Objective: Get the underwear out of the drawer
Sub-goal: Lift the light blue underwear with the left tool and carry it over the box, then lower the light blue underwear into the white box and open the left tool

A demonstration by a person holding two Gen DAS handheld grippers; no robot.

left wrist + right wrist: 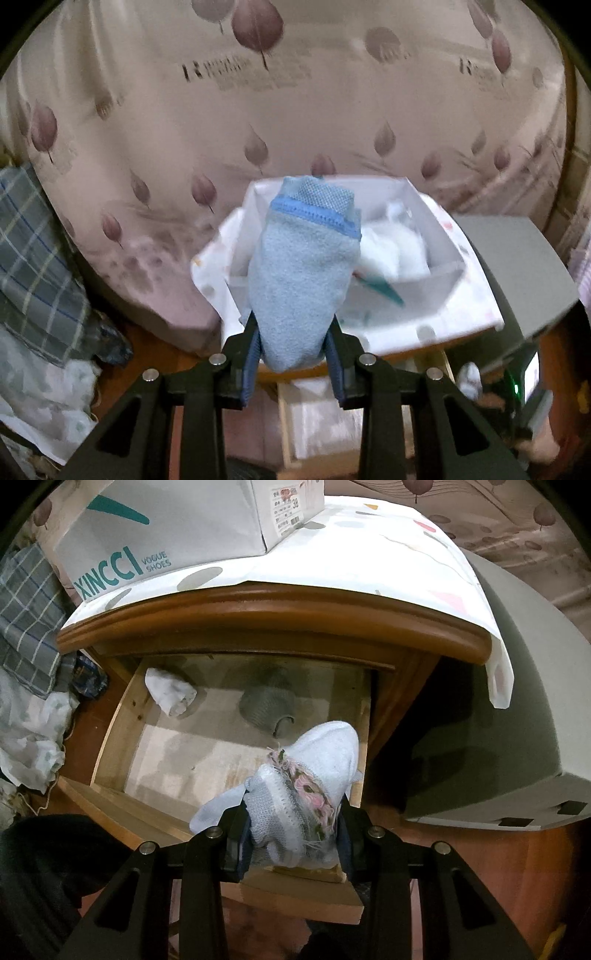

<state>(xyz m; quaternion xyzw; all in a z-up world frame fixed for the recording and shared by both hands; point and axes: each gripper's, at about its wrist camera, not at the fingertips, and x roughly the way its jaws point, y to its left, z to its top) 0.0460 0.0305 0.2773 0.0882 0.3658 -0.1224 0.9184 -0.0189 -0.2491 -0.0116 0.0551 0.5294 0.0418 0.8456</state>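
Observation:
My left gripper (293, 350) is shut on a rolled light-blue piece of underwear (301, 273) with a darker blue band, held up over an open white shoe box (439, 291) that has white garments inside. My right gripper (293, 834) is shut on a rolled white piece of underwear (314, 775) with pink floral trim, held above the open wooden drawer (114, 716). In the drawer lie a white rolled garment (170, 692) at the back left and a grey rolled garment (267, 709) at the back middle.
The shoe box (166, 528) stands on a white patterned cloth (388, 550) atop the wooden nightstand (273, 620). A leaf-patterned mattress (258, 110) stands behind. A grey box (517, 701) is on the right, plaid fabric (26, 616) and crumpled cloth on the left.

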